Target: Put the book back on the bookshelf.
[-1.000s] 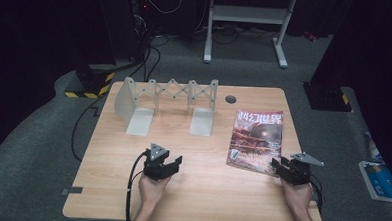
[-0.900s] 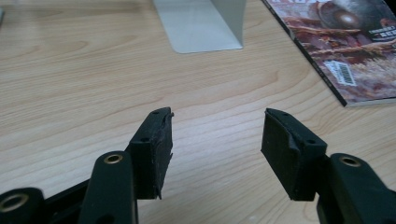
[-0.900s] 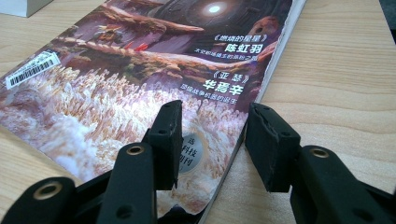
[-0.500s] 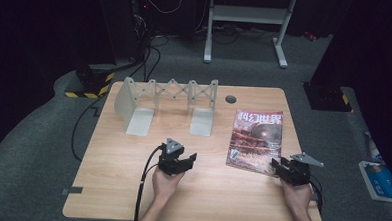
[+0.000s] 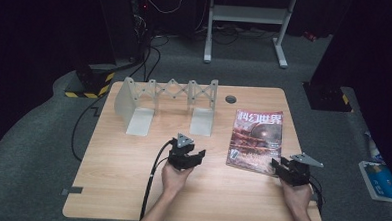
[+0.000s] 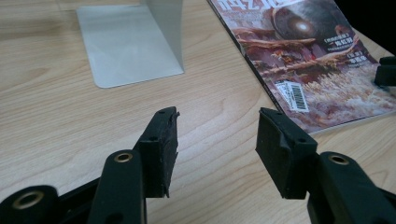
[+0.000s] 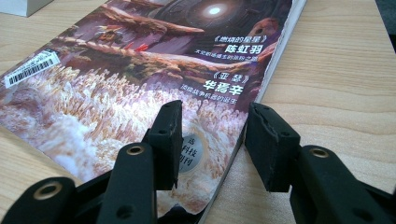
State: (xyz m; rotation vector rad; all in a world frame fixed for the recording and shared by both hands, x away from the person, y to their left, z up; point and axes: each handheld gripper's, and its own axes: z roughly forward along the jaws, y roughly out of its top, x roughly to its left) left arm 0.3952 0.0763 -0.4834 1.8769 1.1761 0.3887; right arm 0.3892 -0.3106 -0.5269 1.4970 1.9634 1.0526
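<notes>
A magazine (image 5: 257, 138) with a reddish cover lies flat at the right of the wooden table (image 5: 130, 187). My left gripper (image 5: 198, 156) hovers over bare wood just left of it. In the left gripper view its jaws (image 6: 217, 116) point at the magazine's (image 6: 303, 56) near left corner. They stand open and have just been closing a little, with nothing between them. My right gripper (image 5: 280, 167) sits at the magazine's near right corner. Its open jaws (image 7: 212, 109) straddle the cover's right edge (image 7: 140, 70), one over the cover and one over the wood.
A grey metal folding book rack (image 5: 169, 102) with two upright plates stands at the back of the table, and its right base plate (image 6: 128, 46) lies ahead of my left gripper. A round cable hole (image 5: 230, 99) is behind the magazine. Dark floor with cables surrounds the table.
My left gripper has moved right across the table toward the magazine. The right gripper has stayed at the magazine's corner.
</notes>
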